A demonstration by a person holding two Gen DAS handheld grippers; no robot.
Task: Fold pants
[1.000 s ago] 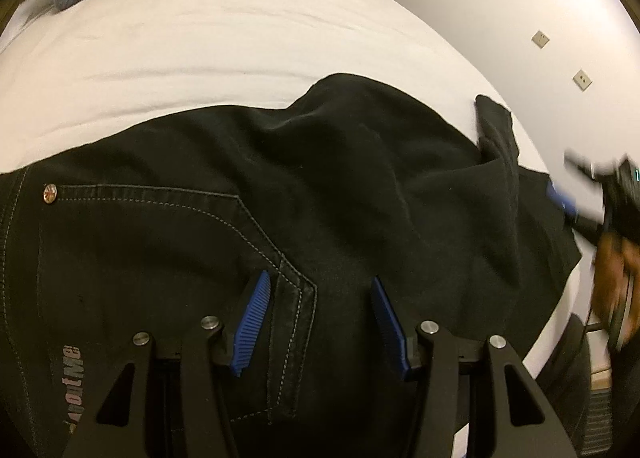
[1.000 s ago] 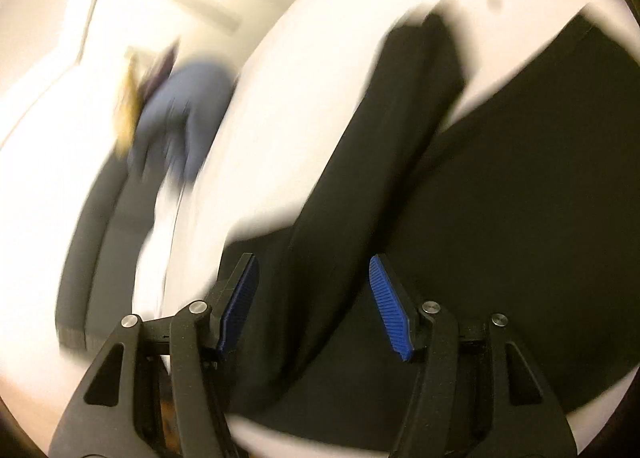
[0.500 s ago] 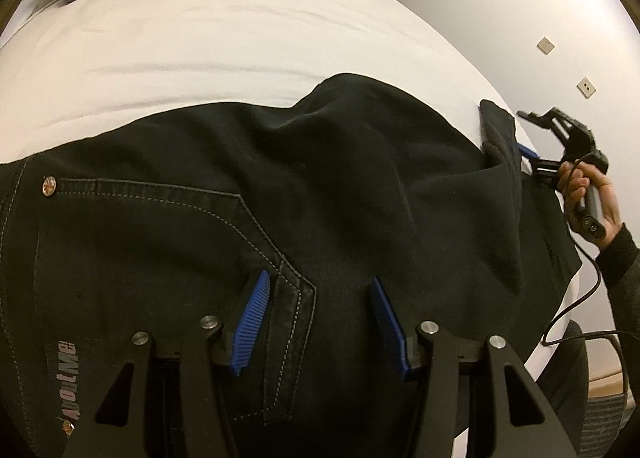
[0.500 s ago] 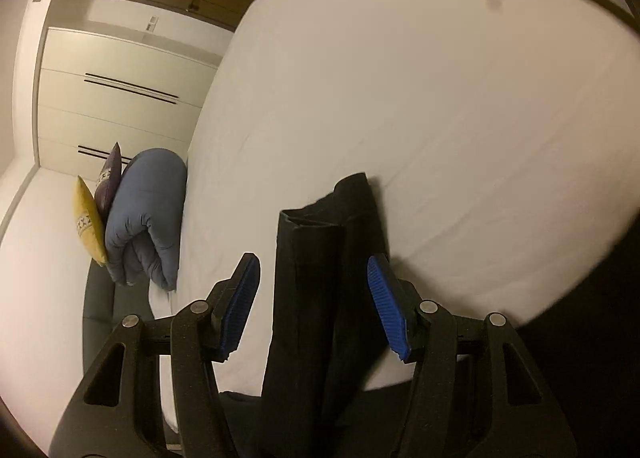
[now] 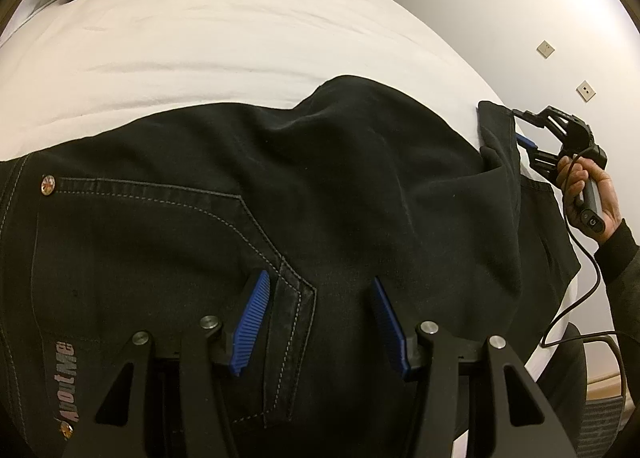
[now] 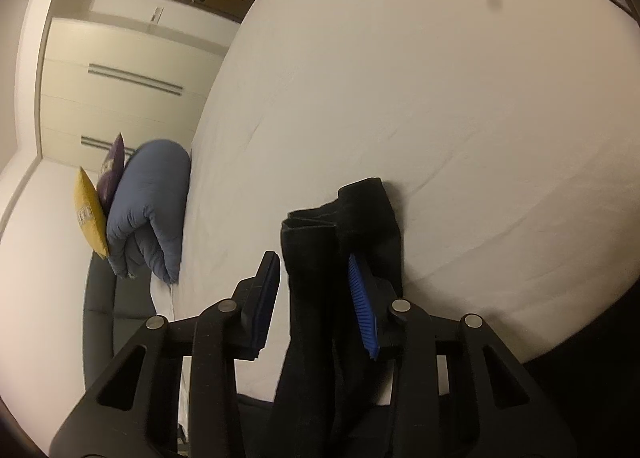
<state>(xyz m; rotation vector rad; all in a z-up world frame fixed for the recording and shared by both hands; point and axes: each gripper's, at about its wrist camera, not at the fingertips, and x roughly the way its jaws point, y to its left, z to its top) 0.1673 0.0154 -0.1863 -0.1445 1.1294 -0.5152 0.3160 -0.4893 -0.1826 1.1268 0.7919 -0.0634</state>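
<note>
The right gripper [image 6: 316, 298] is closing around the black denim pants' [image 5: 280, 194] leg cuffs [image 6: 340, 226], one pad hidden behind cloth. The left gripper [image 5: 316, 322] hovers open over the back pocket [image 5: 160, 242]; the waistband is cut off.

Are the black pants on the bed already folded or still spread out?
Mostly spread: the black pants lie flat across the bed, back pocket showing.

Bed with a plain white sheet, not much on it

The bed [image 5: 248, 30] has a white sheet, a bit creased, with one small dark spot [image 6: 493, 1] out toward the far side. Black pants [image 5: 280, 194] lie spread flat across the near part, back pocket up, leg ends [image 6: 360, 210] bunched at the edge. A rolled grey-blue duvet [image 6: 150, 210] sits at one end.
</note>
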